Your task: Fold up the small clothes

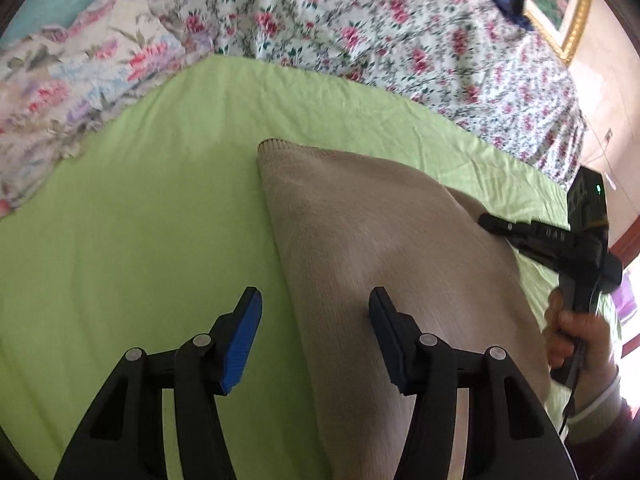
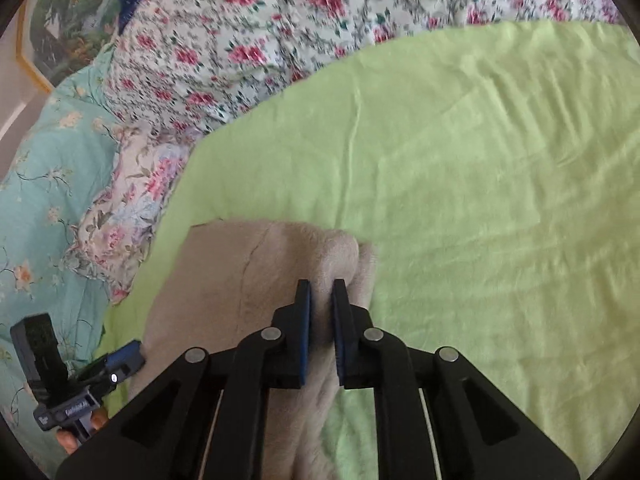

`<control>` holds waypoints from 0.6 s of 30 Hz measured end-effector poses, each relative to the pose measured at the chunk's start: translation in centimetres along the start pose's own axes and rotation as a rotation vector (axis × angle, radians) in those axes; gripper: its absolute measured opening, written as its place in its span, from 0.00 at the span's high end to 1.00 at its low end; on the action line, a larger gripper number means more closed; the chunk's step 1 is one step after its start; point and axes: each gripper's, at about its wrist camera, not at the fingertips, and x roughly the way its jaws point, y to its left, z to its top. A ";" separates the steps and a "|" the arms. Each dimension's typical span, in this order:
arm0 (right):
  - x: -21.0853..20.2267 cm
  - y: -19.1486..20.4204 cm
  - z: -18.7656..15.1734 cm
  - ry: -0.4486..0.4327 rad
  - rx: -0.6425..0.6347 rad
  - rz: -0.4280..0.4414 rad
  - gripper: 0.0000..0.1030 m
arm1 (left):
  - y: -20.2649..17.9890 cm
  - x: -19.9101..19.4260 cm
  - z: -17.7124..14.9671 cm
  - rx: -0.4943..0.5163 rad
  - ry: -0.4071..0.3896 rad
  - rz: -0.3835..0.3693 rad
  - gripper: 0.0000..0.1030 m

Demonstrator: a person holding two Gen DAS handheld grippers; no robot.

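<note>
Sweater (image 1: pixel 384 248) plain beige knit. Sheet (image 1: pixel 140 240) solid lime green. Quilt (image 1: pixel 360 20) white, pink-red roses, green leaves. Bedspread (image 2: pixel 36 184) teal, pale flowers. Gripper pads (image 1: pixel 240 340) blue, bodies black.

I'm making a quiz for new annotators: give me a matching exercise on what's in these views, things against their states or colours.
Things:
1. left claw
2. right claw
3. beige knit garment
4. sheet

States or colours:
a. light green
b. open, holding nothing
c. lying on the sheet, partly lifted at one edge
d. shut on fabric

Pairs: 1-b, 2-d, 3-c, 4-a
</note>
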 end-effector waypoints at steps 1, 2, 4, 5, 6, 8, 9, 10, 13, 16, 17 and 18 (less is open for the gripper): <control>-0.9 0.3 -0.3 -0.008 -0.005 0.006 0.85 | 0.0 -1.2 -0.8 0.006 -0.011 -0.005 0.45; -1.9 0.7 -0.8 -0.017 -0.013 0.010 0.79 | 0.0 -2.4 -1.9 0.010 -0.016 -0.015 0.45; -4.2 1.2 -2.5 -0.037 -0.028 0.026 0.66 | -0.1 -4.3 -4.2 0.025 -0.020 -0.031 0.45; -5.0 1.4 -3.5 -0.040 -0.031 0.036 0.61 | -0.2 -5.4 -5.7 0.034 -0.023 -0.030 0.45; -5.6 1.5 -4.4 -0.038 -0.032 0.041 0.60 | -0.3 -6.1 -6.9 0.041 -0.022 -0.027 0.45; -6.7 1.5 -6.5 -0.028 -0.026 0.050 0.59 | -0.4 -7.3 -9.8 0.047 -0.015 -0.023 0.44; -7.2 1.5 -7.8 -0.021 -0.021 0.059 0.59 | -0.4 -7.6 -10.9 0.046 -0.008 -0.027 0.44; -7.7 1.4 -8.9 -0.016 -0.016 0.065 0.59 | -0.4 -7.8 -12.1 0.044 0.000 -0.035 0.44; -8.3 0.9 -11.7 0.003 0.009 0.070 0.59 | -1.0 -7.7 -14.7 0.046 0.022 -0.051 0.44; -8.1 0.8 -13.3 0.038 0.005 0.063 0.59 | -1.5 -6.8 -15.2 0.035 0.028 -0.034 0.44; -8.0 0.9 -13.8 0.052 0.000 0.064 0.59 | -1.7 -6.3 -15.0 0.027 0.019 -0.031 0.44; -7.9 1.0 -14.3 0.061 -0.003 0.066 0.59 | -1.9 -6.0 -14.7 0.019 0.011 -0.025 0.44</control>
